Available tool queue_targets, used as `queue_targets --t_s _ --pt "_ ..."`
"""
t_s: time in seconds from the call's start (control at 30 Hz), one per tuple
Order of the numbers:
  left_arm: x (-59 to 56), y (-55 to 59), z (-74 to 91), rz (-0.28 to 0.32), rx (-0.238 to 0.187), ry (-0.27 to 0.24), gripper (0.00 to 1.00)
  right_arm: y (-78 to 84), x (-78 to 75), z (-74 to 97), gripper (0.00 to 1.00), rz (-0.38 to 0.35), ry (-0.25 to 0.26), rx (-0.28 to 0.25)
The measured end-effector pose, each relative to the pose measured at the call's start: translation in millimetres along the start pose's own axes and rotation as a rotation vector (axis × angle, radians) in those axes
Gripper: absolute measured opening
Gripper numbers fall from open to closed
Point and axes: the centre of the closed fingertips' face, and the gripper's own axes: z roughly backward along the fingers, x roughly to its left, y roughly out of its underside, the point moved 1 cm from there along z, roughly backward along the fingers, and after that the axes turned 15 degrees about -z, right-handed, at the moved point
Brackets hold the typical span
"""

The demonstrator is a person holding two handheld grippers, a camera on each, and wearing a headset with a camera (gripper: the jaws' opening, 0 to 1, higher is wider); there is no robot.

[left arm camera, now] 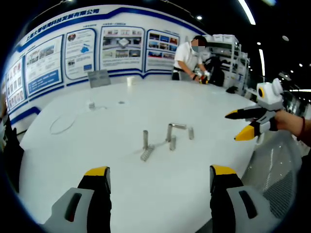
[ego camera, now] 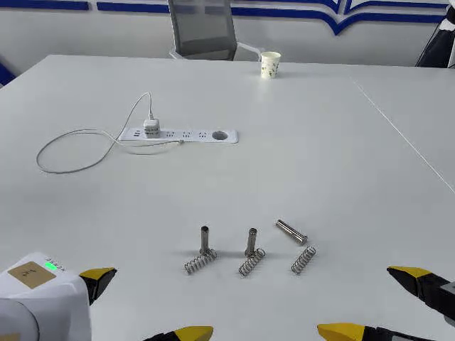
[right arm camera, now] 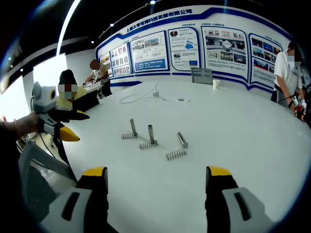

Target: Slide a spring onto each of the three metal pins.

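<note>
Two metal pins stand upright on the white table (ego camera: 320, 156): one on the left (ego camera: 205, 240) and one in the middle (ego camera: 251, 241). A third pin (ego camera: 291, 231) lies on its side to the right. A loose spring lies flat in front of each: left (ego camera: 200, 261), middle (ego camera: 252, 262), right (ego camera: 303, 259). My left gripper (ego camera: 142, 304) is open near the table's front edge, left of the parts. My right gripper (ego camera: 375, 302) is open at the front right. In the left gripper view the jaws (left arm camera: 160, 172) are empty, and so are those in the right gripper view (right arm camera: 156, 171).
A white power strip (ego camera: 178, 135) with a charger and a looping cable (ego camera: 71, 153) lies further back on the left. A paper cup (ego camera: 270, 65) stands near the far edge, by a grey chair (ego camera: 202, 28). A person (left arm camera: 187, 58) stands beyond the table.
</note>
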Motion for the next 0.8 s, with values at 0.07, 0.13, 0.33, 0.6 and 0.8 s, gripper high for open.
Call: queue_targets --t_s 0.07,0.13,0.33,0.6,0.8 --pt "0.7 1.1 -0.1 -0.009 0.004 -0.002 0.85 -0.4 0.9 -0.1 0.84 0.0 -0.004 -0.001" --pt "0.8 2.1 -0.4 -0.013 0.008 -0.001 0.84 -0.9 1.4 -0.3 0.84 0.0 -0.007 -0.002" --pt "0.7 5.0 -2.3 -0.007 0.014 0.005 0.82 -1.4 2.0 -1.2 0.83 0.001 -0.012 -0.001" --pt "4.2 6.6 -10.0 -0.019 0.018 0.02 0.76 -0.2 2.6 -1.9 0.83 0.001 -0.018 0.008" --pt "10.7 7.5 -19.7 -0.05 0.021 0.038 0.7 -1.0 2.2 -2.0 0.82 -0.01 -0.023 0.006"
